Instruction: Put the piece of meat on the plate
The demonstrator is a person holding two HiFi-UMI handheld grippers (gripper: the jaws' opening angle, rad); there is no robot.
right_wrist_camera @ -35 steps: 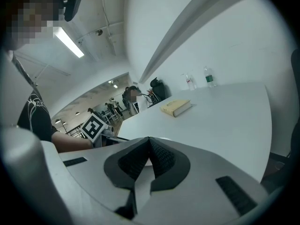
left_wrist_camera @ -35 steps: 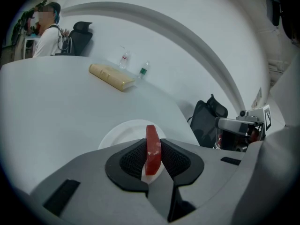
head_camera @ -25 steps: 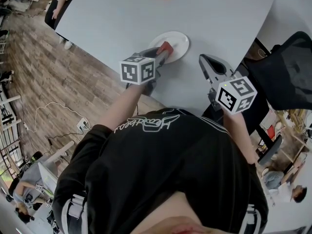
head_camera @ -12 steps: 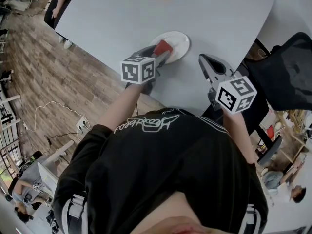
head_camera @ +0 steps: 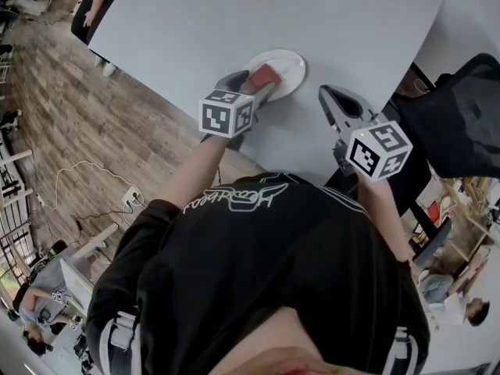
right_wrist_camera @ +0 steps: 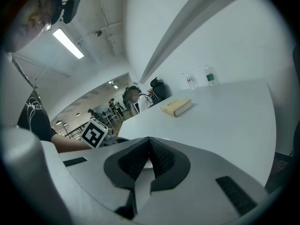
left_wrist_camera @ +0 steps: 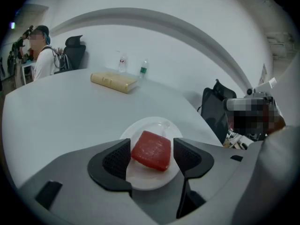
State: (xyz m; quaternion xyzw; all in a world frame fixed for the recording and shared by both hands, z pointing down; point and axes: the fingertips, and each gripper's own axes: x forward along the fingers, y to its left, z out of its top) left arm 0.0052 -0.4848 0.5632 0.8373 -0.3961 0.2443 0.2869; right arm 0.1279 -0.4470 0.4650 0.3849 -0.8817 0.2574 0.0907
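Note:
The red piece of meat (left_wrist_camera: 151,150) lies flat on the small white plate (left_wrist_camera: 146,183), near the table's front edge. My left gripper (left_wrist_camera: 152,149) straddles it, its jaws opening; the meat sits between the black pads (left_wrist_camera: 117,159) close to the left one, with a gap on the right. In the head view the meat (head_camera: 265,75) rests on the plate's (head_camera: 289,67) near-left part with the left gripper (head_camera: 251,85) around it. My right gripper (head_camera: 331,100) hovers to the plate's right, shut and empty, its pads meeting (right_wrist_camera: 149,149).
A tan book (left_wrist_camera: 115,82) lies at the far side of the grey table (head_camera: 195,30), with two bottles (left_wrist_camera: 143,68) behind it. A black office chair (head_camera: 461,116) stands right of the table. A person (left_wrist_camera: 43,55) stands in the background at the left.
The left jaws have spread apart and let go of the meat, which now lies flat on the plate. The left gripper rolled slightly. The right gripper has not moved.

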